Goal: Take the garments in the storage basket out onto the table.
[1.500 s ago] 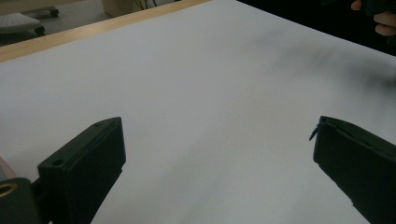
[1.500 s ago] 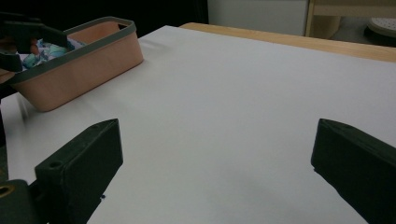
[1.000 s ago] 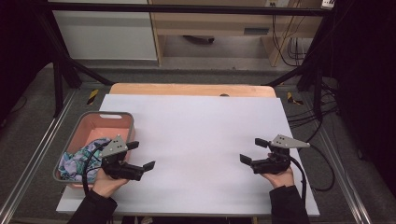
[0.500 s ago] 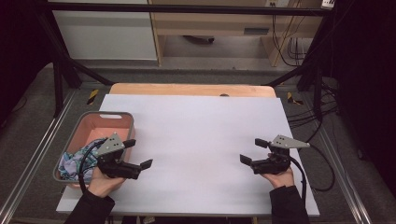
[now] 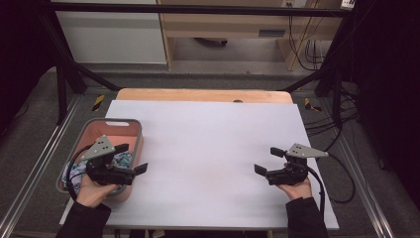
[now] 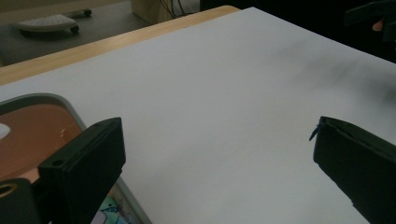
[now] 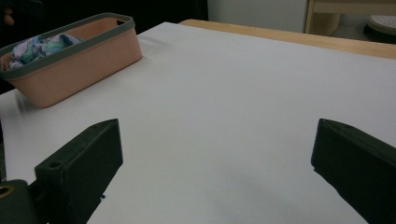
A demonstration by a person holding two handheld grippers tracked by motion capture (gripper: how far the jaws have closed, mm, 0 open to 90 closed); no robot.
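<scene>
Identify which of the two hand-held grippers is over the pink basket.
The left hand-held gripper, poised above the grey-rimmed pink plastic basket holding patterned cloth; the right hand-held gripper is over bare white tabletop.

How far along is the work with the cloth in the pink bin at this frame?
Barely begun. The patterned cloth lies bunched in the pink plastic bin. In hand: the left gripper hovers open at the bin's near end; the right gripper waits open over the white tabletop. Left: grasping the cloth.
</scene>
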